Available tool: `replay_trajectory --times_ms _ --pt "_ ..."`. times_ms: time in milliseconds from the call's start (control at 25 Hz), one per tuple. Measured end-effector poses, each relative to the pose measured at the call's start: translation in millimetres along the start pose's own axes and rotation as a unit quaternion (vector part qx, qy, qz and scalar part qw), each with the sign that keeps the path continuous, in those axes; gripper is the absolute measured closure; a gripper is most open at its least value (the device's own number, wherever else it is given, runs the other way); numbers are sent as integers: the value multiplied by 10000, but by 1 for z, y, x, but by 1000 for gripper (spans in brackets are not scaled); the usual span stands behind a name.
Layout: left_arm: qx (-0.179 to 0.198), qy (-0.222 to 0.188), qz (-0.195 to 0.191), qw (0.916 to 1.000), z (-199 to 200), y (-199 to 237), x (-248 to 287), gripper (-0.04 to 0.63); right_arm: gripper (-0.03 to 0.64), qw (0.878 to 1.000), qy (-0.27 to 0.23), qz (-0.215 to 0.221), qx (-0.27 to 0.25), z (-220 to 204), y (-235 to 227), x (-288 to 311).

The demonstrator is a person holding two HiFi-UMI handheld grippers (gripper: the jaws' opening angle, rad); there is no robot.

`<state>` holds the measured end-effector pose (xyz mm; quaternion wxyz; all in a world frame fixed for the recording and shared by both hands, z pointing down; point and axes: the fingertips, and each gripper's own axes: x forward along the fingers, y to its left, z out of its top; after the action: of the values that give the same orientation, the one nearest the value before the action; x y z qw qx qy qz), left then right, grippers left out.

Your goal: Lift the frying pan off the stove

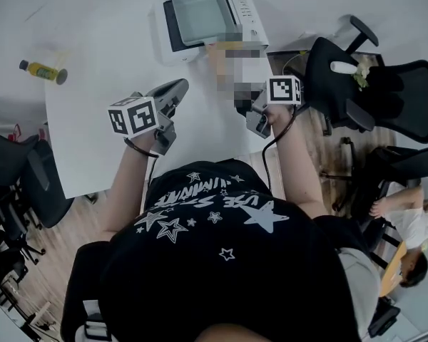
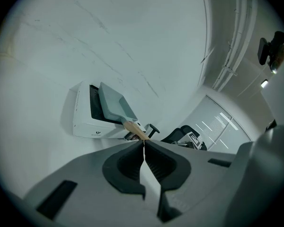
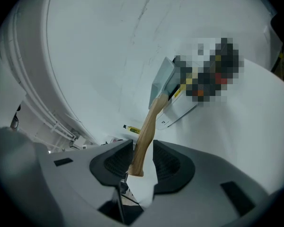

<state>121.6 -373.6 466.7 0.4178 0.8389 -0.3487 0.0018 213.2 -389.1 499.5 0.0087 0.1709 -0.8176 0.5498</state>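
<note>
On the stove [image 1: 247, 11] sits the frying pan [image 1: 200, 14] — right claw [image 3: 143, 146] grips its wooden handle [image 3: 147, 124]; left claw [image 2: 143, 144] closed on nothing.

White lettering on the shirt [image 1: 212, 204] is not legible.

handle of the frying pan [image 1: 200, 14] mostly under a mosaic patch, near edge of the table [image 1: 93, 134] was hidden behind the person [image 1: 221, 262], label of the bottle [image 1: 43, 70] at the left edge too small to read
</note>
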Motion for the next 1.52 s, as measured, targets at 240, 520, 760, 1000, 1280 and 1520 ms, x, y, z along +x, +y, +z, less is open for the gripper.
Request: replay_trajectory --times_ms 240,520,760,1000,1280,1520 --pt "-299 13 -277 9992 3 -7 30 581 503 9993 80 357 -22 3 8 3" --pt "-777 50 -357 9963 6 -7 59 479 508 9981 218 538 192 2 5 3" --pt "-1420 157 -573 9881 4 -5 82 400 511 9960 312 762 344 2 6 3" --pt "-1936 212 -658 9787 5 2 104 364 512 9946 402 868 412 3 6 4" --pt "-2230 261 -729 9717 3 8 126 362 514 9932 465 919 546 3 2 3" --pt "-2226 246 -681 9722 3 10 132 404 518 9920 550 985 558 0 4 4"
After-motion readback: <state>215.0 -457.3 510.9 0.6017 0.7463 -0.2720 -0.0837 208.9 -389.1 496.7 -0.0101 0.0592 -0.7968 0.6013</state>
